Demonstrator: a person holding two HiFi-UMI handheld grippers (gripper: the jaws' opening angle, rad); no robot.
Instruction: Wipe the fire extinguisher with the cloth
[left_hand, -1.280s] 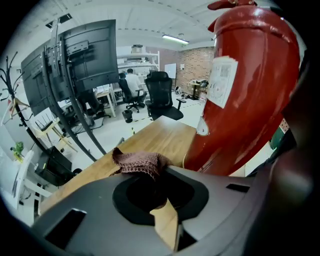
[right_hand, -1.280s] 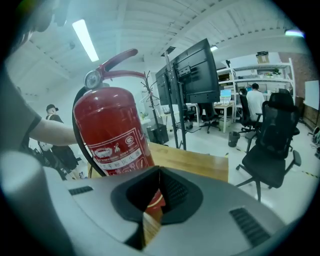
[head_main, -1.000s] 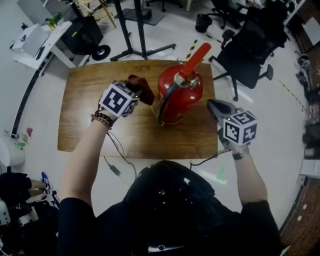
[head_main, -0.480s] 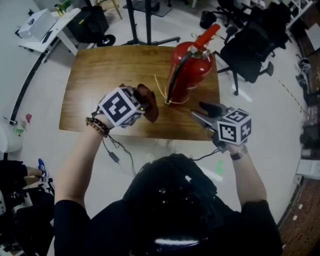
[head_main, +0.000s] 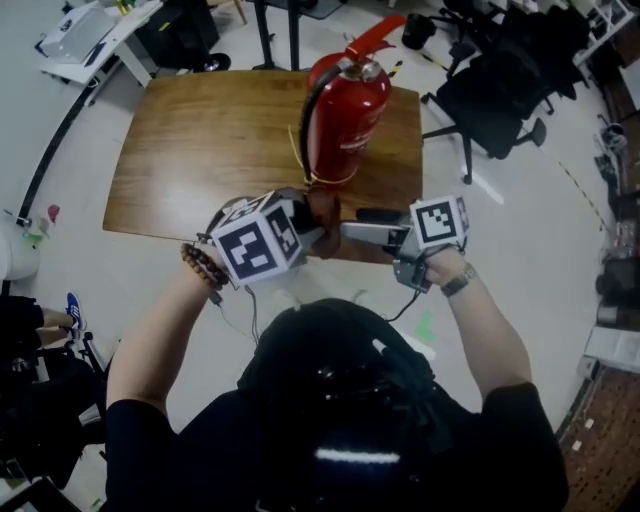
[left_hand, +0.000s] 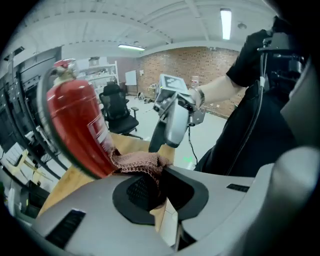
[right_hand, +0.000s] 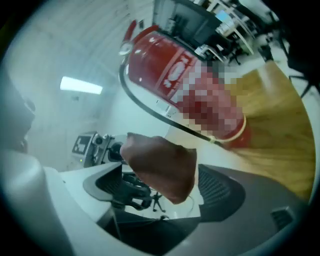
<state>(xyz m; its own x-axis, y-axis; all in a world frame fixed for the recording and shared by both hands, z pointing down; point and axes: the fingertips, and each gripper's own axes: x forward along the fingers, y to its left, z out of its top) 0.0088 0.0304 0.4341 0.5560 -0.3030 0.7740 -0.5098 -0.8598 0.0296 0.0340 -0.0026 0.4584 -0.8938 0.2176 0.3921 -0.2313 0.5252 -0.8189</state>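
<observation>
The left gripper (head_main: 308, 226) pinches the cloth (left_hand: 140, 161). Jaws of the right gripper (head_main: 355, 224) have just spread around it, extinguisher (head_main: 345, 115) at twelve o'clock.

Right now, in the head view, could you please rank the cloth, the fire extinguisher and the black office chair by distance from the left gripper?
1. Cloth: pinched in the left gripper, at the near edge of the table.
2. Fire extinguisher: upright on the table's far side.
3. Black office chair: on the floor beyond the table, upper right.
</observation>
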